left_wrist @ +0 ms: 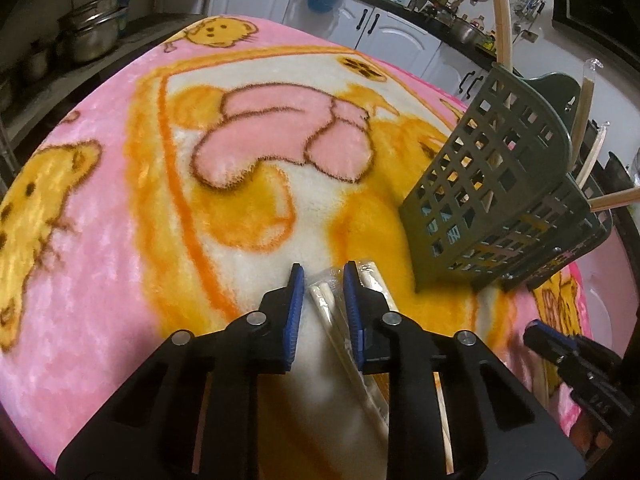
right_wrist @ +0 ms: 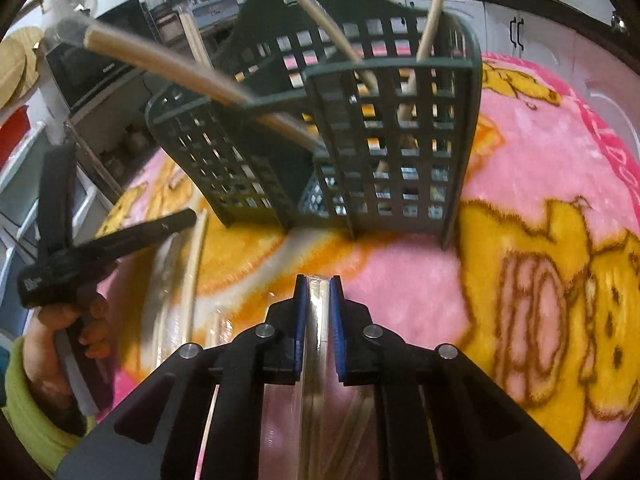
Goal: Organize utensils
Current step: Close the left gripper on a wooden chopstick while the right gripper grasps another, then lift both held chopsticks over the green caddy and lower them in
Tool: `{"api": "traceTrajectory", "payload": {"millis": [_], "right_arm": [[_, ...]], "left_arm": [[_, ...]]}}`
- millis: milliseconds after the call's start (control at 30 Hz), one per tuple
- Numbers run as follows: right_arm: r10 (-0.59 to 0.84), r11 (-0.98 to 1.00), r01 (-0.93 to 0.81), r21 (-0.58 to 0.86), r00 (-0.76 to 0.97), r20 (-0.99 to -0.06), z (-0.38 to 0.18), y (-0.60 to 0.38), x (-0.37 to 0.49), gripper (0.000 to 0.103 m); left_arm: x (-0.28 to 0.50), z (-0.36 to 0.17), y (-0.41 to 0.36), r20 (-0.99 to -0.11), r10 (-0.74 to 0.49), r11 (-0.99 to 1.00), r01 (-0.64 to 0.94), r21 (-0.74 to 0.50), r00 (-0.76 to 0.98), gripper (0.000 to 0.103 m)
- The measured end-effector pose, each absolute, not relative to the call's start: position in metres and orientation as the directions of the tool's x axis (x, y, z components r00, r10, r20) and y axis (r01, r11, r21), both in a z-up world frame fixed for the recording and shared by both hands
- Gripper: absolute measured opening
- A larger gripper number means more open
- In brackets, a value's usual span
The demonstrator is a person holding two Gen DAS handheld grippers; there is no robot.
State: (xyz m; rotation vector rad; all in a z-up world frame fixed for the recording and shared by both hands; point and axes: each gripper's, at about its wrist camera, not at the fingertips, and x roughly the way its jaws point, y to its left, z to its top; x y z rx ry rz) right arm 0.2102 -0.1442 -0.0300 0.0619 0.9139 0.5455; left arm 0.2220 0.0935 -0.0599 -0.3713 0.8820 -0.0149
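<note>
A dark green lattice utensil caddy [left_wrist: 500,184] [right_wrist: 380,140] stands on the blanket, with several paper-wrapped chopsticks [right_wrist: 160,64] leaning out of its compartments. My left gripper [left_wrist: 324,280] is low over the blanket, its blue pads shut on a clear-wrapped chopstick packet [left_wrist: 326,304]. A second packet [left_wrist: 370,276] lies just outside its right finger. My right gripper [right_wrist: 318,288] is shut on another wrapped packet [right_wrist: 318,320], held edge-up a short way in front of the caddy. In the left wrist view, the right gripper [left_wrist: 538,330] shows at the lower right.
A pink and yellow cartoon blanket [left_wrist: 120,240] covers the table. More wrapped chopsticks [right_wrist: 194,272] lie loose left of the right gripper, next to a hand [right_wrist: 60,328] in a green sleeve. Steel pots [left_wrist: 88,28], white cabinets [left_wrist: 392,40] and a crowded counter ring the table.
</note>
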Motion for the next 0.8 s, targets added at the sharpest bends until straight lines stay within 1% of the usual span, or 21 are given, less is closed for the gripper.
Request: {"api": "traceTrajectory", "payload": {"millis": [133, 200, 633, 800], "right_arm": [[0.510, 0.846, -0.437, 0.305, 0.497, -0.702, -0.015, -0.150, 0.209, 0.011], [0.520, 0.841, -0.443, 0.311, 0.506, -0.688, -0.006, -0.151, 0.207, 0.011], [0.565, 0.823, -0.450, 0.346, 0.591, -0.575, 0.037, -0.164, 0.188, 0.011], [0.570, 0.822, -0.450, 0.350, 0.628, -0.530, 0.051, -0.175, 0.177, 0.011]], "left_arm": [[0.219, -0.060, 0.099, -0.740, -0.186, 0.924, -0.142, -0.356, 0.646, 0.009], [0.213, -0.056, 0.101, -0.720, -0.201, 0.915, -0.135, -0.380, 0.664, 0.006], [0.167, 0.017, 0.080, -0.549, -0.252, 0.910, 0.002, -0.414, 0.797, 0.004], [0.152, 0.042, 0.063, -0.478, -0.311, 0.900, 0.092, -0.426, 0.821, 0.004]]}}
